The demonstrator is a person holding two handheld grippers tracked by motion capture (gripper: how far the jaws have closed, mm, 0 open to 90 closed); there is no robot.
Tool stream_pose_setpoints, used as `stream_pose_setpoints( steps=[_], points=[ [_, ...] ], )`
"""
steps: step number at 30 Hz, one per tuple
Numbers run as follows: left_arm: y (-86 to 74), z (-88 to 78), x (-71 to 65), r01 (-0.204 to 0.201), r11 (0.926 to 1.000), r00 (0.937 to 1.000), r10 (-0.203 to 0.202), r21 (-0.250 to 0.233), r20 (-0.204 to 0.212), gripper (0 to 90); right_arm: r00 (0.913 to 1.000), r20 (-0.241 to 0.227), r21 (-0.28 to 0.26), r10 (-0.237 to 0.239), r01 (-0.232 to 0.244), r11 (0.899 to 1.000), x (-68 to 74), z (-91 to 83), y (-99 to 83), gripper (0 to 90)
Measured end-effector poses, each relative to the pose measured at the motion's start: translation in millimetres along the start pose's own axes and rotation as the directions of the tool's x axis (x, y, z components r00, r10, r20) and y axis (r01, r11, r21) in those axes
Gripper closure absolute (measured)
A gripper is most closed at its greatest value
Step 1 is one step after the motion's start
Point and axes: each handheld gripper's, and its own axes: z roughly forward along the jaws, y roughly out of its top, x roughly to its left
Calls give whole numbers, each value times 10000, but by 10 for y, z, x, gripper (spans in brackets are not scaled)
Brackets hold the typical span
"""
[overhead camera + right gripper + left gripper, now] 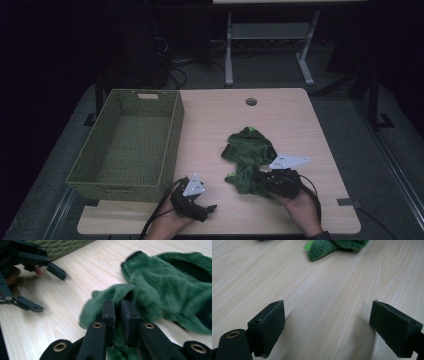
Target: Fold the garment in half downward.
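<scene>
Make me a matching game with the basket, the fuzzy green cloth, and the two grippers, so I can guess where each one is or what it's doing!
Things:
1. basket
2. green cloth
3. left gripper
4. right gripper

States:
A. jaws wide apart over bare table wood, holding nothing
B. lies crumpled in the middle of the table
C. jaws nearly together, pinching a fold of fuzzy fabric
D. stands empty on the left side of the table

Pairs: 1-D, 2-B, 3-A, 4-C
</scene>
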Motion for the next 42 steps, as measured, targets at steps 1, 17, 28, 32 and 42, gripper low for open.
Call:
stream_pose_setpoints(
  steps=[1,17,28,32,42],
  points=[
    [0,0,0,-7,10000,10000,7,1,-2,124,9998,169,-7,88,-88,10000,-25,-34,-14,815],
    [5,6,3,-42,10000,10000,42,-42,-26,124,9980,544,222,-315,303,9993,14,145,143,875],
    [4,3,4,-37,10000,10000,37,13,18,124,9972,734,1369,132,-232,9903,-164,330,-82,802],
    [3,2,6,-61,10000,10000,61,6,36,124,9966,803,973,186,-264,9949,-180,213,-66,726],
    [1,3,13,-62,10000,10000,63,-24,57,126,9936,846,649,744,-800,9947,-344,-163,-229,646]
  ],
)
